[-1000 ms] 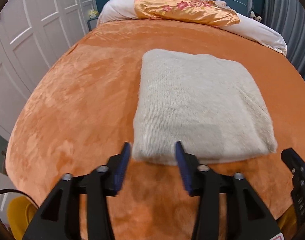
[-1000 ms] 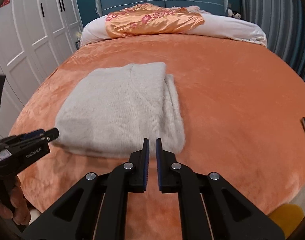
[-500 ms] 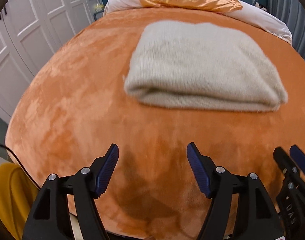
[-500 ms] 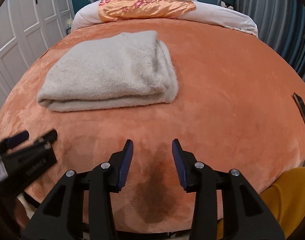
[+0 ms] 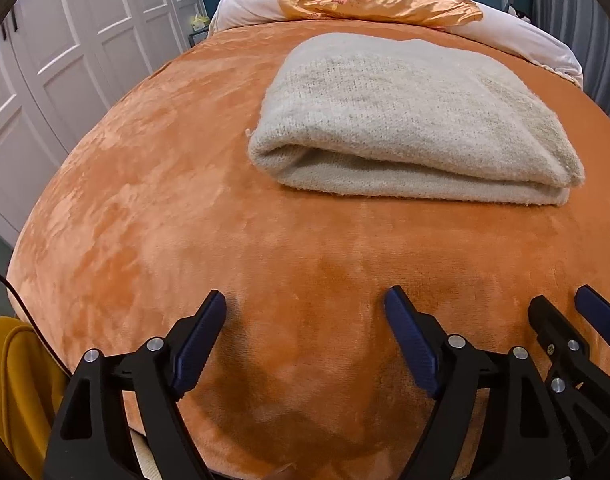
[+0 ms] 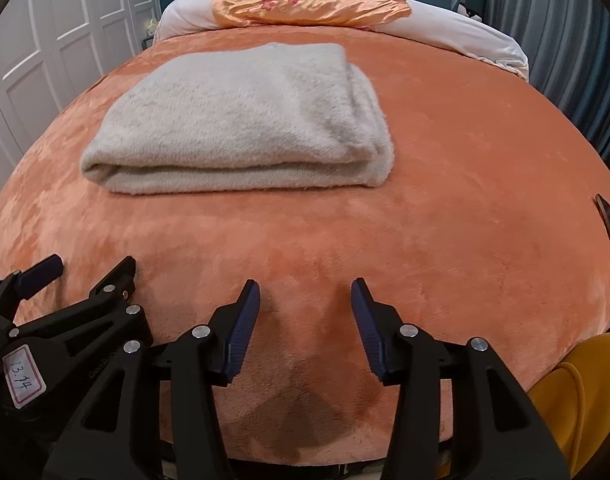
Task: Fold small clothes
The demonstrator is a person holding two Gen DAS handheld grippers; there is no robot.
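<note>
Folded cream sweater (image 5: 417, 120) resting on orange blanket (image 5: 145, 184), toward middle of bed, well apart from both tools. Fold line facing near side, layers stacked roughly flush, one slight bulge along right-hand side in right wrist view (image 6: 241, 120).

Left gripper (image 5: 305, 312) low over bare blanket near foot of bed, jaws opening and already wide, nothing between them. Right gripper (image 6: 305, 296) just beside it, jaws opening to a moderate gap, likewise empty. Each tool visible in the other's view: right gripper at lower right edge (image 5: 577, 328), left gripper at lower left edge (image 6: 65, 276).

Judged stage: fold apparently complete, release and withdrawal in hand. For a clean finish: jaws clear of knit before any retreat, to avoid snagging loose fibres; path kept low and straight back, away from near fold, so stacked layers stay undisturbed. Any tidying of the bulging side best done by light pinch on the top layer only, not a drag across the plush surface.

Background: satin floral pillow (image 5: 369, 0) at head of bed, white wardrobe doors (image 5: 65, 60) to the left, dark flat object (image 6: 609, 228), unidentified, near right edge of blanket.
</note>
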